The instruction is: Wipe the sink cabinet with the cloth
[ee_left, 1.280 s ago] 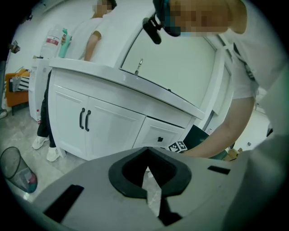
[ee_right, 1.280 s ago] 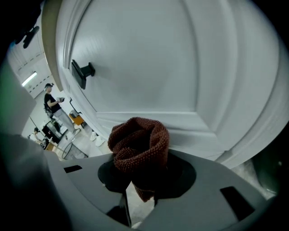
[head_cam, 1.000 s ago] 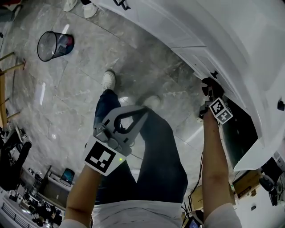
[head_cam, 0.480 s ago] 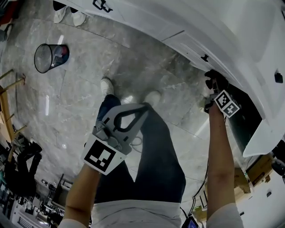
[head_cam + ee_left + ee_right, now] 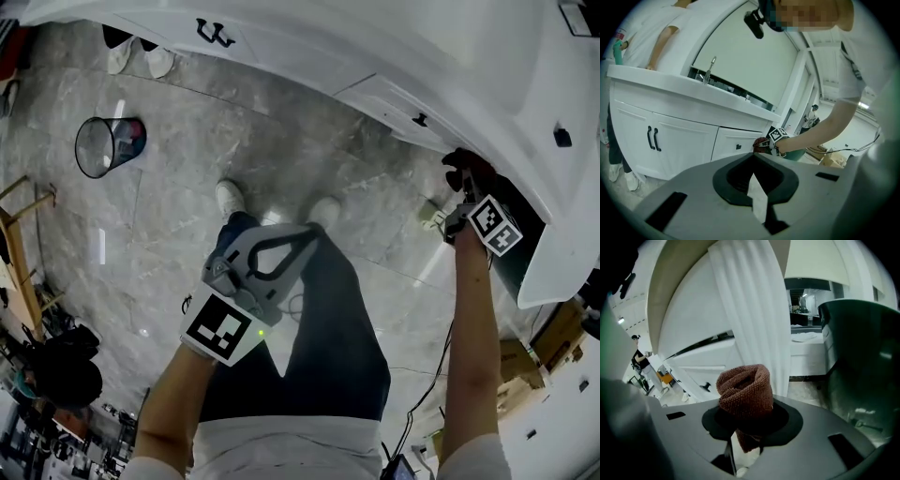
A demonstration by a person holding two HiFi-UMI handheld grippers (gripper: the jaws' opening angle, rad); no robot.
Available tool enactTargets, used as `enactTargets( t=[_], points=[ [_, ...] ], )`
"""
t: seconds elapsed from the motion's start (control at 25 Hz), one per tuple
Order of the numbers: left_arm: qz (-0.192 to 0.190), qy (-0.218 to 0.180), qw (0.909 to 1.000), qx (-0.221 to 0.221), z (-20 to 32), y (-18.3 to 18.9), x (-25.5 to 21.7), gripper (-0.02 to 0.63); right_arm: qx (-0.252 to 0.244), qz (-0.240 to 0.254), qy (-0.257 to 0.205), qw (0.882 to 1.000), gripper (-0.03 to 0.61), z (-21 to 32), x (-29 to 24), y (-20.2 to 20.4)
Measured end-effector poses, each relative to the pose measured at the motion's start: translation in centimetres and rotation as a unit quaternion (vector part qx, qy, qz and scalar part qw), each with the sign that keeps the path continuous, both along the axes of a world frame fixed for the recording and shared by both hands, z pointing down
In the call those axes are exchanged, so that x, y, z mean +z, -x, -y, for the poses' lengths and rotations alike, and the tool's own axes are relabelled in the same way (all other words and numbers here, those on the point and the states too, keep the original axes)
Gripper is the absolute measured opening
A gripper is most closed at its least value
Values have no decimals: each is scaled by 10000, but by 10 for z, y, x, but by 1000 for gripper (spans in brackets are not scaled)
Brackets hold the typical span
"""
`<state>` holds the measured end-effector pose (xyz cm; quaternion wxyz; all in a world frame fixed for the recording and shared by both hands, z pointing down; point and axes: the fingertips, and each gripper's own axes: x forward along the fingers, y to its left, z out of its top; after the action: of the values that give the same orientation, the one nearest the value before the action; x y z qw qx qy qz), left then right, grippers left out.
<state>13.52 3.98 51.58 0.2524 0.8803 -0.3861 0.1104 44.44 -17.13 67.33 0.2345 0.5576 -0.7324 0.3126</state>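
Note:
The white sink cabinet [image 5: 375, 66] runs across the top of the head view. My right gripper [image 5: 464, 187] is shut on a rolled brown cloth [image 5: 466, 167], which it holds against the cabinet's front, just right of a drawer with a small black knob [image 5: 420, 119]. In the right gripper view the cloth [image 5: 745, 390] bulges from the right gripper [image 5: 745, 446] in front of a fluted white post [image 5: 750, 310]. My left gripper [image 5: 298, 234] hangs over my thigh, shut, with nothing in it. The left gripper view looks over the left gripper [image 5: 757, 197] at the cabinet doors [image 5: 670, 145] and the cloth [image 5: 761, 143].
A wire waste bin [image 5: 108, 145] stands on the grey marble floor at left. Another person's shoes [image 5: 131, 56] are by the cabinet at far left. A dark green container [image 5: 862, 366] sits right of the cloth. Cardboard boxes [image 5: 525, 361] and a cable lie at lower right.
The right gripper has slid the cloth to the right along the cabinet front, away from the drawer knob. The left gripper has stayed over my thigh.

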Motion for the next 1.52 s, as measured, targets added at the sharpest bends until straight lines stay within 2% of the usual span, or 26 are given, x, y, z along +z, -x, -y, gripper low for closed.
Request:
enactTargets(
  t=[0.52, 0.84, 1.52],
  points=[
    [-218, -222, 9990, 326, 4, 31, -24, 9, 135, -428, -207, 9988, 115, -2, -73, 7],
    [-262, -305, 9987, 315, 2, 48, -25, 9, 69, -314, -285, 9991, 112, 5, -83, 45],
    [-306, -197, 9988, -313, -11, 112, -12, 9, -687, 312, -354, 9965, 110, 17, -85, 208]
  ],
)
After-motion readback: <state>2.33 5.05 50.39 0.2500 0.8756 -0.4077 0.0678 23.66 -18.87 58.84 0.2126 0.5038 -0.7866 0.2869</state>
